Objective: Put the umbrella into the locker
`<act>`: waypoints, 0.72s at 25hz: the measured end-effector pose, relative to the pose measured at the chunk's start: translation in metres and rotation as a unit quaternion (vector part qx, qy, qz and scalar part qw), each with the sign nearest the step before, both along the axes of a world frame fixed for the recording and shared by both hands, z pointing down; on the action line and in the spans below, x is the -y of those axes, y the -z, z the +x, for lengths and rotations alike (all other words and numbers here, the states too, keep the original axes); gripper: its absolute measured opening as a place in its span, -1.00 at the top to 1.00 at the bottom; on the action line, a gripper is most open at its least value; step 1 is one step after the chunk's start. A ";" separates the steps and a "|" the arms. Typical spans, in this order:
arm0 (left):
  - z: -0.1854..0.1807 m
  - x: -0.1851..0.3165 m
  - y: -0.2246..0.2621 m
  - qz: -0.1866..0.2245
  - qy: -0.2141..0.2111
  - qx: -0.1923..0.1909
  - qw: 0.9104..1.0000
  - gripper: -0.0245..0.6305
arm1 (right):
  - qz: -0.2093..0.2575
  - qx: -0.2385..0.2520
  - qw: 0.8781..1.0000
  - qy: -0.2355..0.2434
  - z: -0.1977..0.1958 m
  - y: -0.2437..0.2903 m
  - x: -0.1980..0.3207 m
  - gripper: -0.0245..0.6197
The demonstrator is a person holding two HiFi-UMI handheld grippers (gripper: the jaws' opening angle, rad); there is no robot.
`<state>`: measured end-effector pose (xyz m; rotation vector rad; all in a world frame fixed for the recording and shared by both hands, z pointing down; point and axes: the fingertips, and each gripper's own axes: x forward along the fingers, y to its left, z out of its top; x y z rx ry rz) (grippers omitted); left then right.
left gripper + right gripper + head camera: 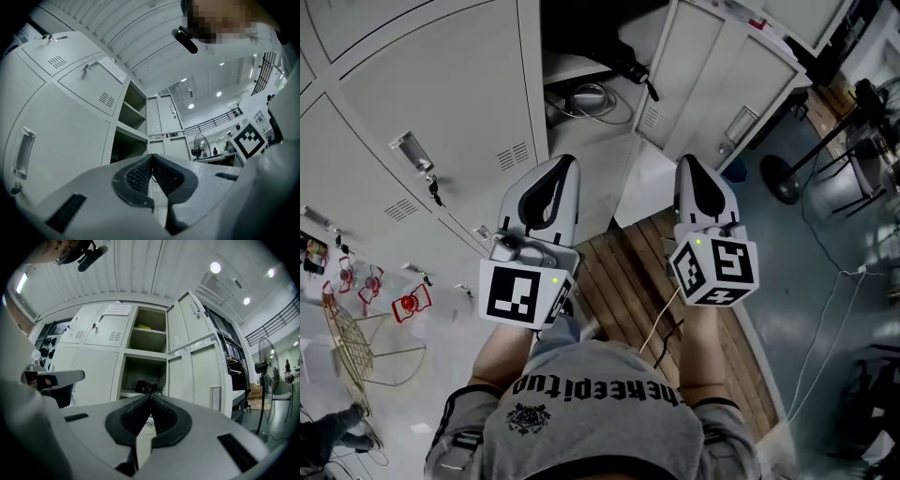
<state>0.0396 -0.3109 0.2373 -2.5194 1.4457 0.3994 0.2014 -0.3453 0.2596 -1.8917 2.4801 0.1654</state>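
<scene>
The locker column [145,362] stands open in front of me, its door [193,363] swung out to the right. On the lower shelf lies a black bundle [146,386] that looks like the folded umbrella; in the head view this black bundle [630,67] lies at the back of the open compartment, with a coiled cable [591,98] in front of it. My left gripper [565,161] and right gripper [687,161] are side by side in front of the opening, outside it. The left gripper [152,158] and the right gripper [150,395] are both shut with nothing between the pads.
Closed locker doors [422,112] fill the left side. The upper open shelf holds a yellow-green thing [144,326]. A standing fan [274,380] is at the right, its base [783,178] on the floor. Red items [411,303] and a wire rack [347,342] lie lower left. Wooden boards [628,281] run underfoot.
</scene>
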 end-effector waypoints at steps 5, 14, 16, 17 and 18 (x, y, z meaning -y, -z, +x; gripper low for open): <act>0.004 -0.013 -0.006 -0.003 0.002 0.001 1.000 0.91 | 0.002 0.007 1.000 -0.011 0.008 -0.010 -0.020 0.91; 0.015 -0.039 -0.012 -0.002 0.001 0.003 1.000 0.91 | 0.011 0.009 1.000 -0.024 0.022 -0.017 -0.055 0.91; 0.019 -0.044 -0.012 -0.002 -0.001 0.003 1.000 0.91 | 0.014 0.014 0.999 -0.029 0.027 -0.017 -0.062 0.91; 0.020 -0.046 -0.012 -0.002 -0.002 0.002 1.000 0.91 | 0.016 0.015 0.999 -0.032 0.030 -0.017 -0.066 0.92; 0.022 -0.049 -0.012 -0.002 -0.002 0.001 1.000 0.91 | 0.017 0.015 0.999 -0.033 0.032 -0.016 -0.069 0.92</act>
